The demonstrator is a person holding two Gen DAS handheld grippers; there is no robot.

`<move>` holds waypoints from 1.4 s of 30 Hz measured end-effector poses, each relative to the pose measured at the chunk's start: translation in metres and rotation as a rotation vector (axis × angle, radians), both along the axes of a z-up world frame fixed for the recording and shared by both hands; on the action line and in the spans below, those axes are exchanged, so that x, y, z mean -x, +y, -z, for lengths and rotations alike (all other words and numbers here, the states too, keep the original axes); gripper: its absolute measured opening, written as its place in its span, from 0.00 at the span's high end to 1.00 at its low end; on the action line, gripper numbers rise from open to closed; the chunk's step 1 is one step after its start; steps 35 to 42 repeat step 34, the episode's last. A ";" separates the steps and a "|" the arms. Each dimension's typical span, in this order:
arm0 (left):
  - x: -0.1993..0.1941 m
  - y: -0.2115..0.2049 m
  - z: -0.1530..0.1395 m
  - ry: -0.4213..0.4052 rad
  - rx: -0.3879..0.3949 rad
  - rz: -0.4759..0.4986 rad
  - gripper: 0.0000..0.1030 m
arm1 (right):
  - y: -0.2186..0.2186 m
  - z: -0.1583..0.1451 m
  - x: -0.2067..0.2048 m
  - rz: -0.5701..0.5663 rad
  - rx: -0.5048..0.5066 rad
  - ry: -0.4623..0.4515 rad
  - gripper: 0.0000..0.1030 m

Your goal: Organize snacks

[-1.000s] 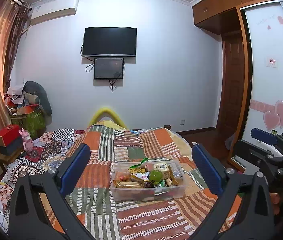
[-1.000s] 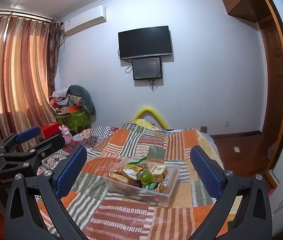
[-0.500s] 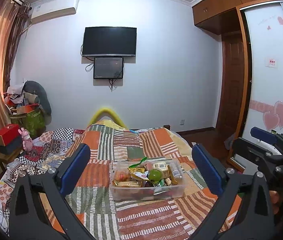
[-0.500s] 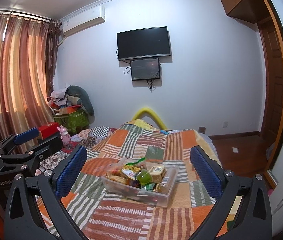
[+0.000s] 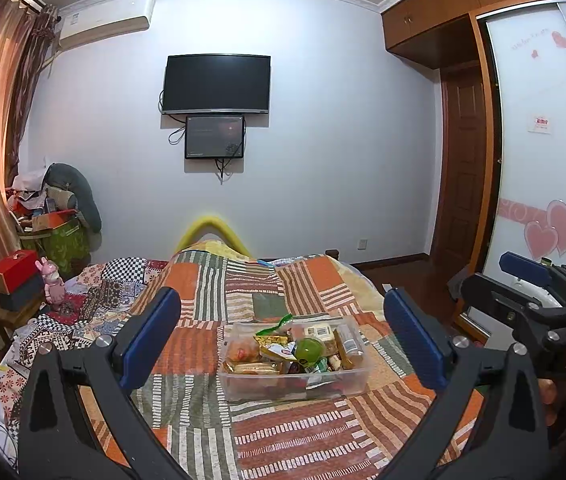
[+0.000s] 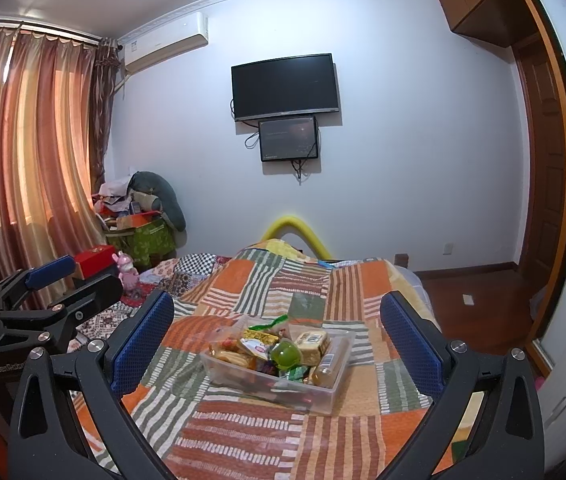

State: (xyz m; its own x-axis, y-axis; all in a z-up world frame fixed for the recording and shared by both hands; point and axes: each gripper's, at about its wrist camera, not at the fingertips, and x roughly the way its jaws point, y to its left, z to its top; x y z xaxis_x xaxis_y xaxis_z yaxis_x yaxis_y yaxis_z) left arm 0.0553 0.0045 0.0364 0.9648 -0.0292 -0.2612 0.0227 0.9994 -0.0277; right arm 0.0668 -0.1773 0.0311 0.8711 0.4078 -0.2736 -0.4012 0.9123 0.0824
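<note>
A clear plastic bin (image 5: pixel 347 382) full of mixed snacks stands on the patchwork bedspread, and it shows in the right wrist view (image 6: pixel 325 390) too. Among the snacks are a green round cup (image 5: pixel 309 349), yellow packets and a small bottle (image 6: pixel 327 364). My left gripper (image 5: pixel 283 340) is open and empty, held above the bed in front of the bin. My right gripper (image 6: pixel 277 340) is open and empty at about the same distance, to the right of the left one. Each gripper shows at the edge of the other's view.
The patchwork quilt (image 5: pixel 243 292) covers the bed. A red box (image 5: pixel 13 266) and a pink toy (image 5: pixel 53 280) stand at the left, by a pile of bags (image 5: pixel 55 232). A TV (image 5: pixel 217 84) hangs on the far wall. A wardrobe (image 5: pixel 539 160) lines the right side.
Both views have shifted only slightly; the bin sits a little more to the right in the right wrist view. Both grippers stay open and empty.
</note>
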 end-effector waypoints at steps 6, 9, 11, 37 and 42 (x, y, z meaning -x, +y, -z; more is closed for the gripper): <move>-0.001 -0.001 0.001 0.005 0.000 0.005 0.00 | -0.002 0.000 0.000 -0.001 0.001 0.004 0.00; 0.000 -0.001 0.002 0.004 0.000 0.005 0.00 | -0.001 0.000 0.001 -0.003 -0.002 0.007 0.00; 0.000 -0.001 0.002 0.002 0.000 0.007 0.00 | -0.001 0.000 0.001 -0.004 -0.001 0.007 0.00; -0.003 0.005 0.009 0.031 0.014 0.028 0.00 | -0.001 0.004 -0.003 0.003 -0.003 0.027 0.00; -0.003 0.005 0.009 0.031 0.014 0.028 0.00 | -0.001 0.004 -0.003 0.003 -0.003 0.027 0.00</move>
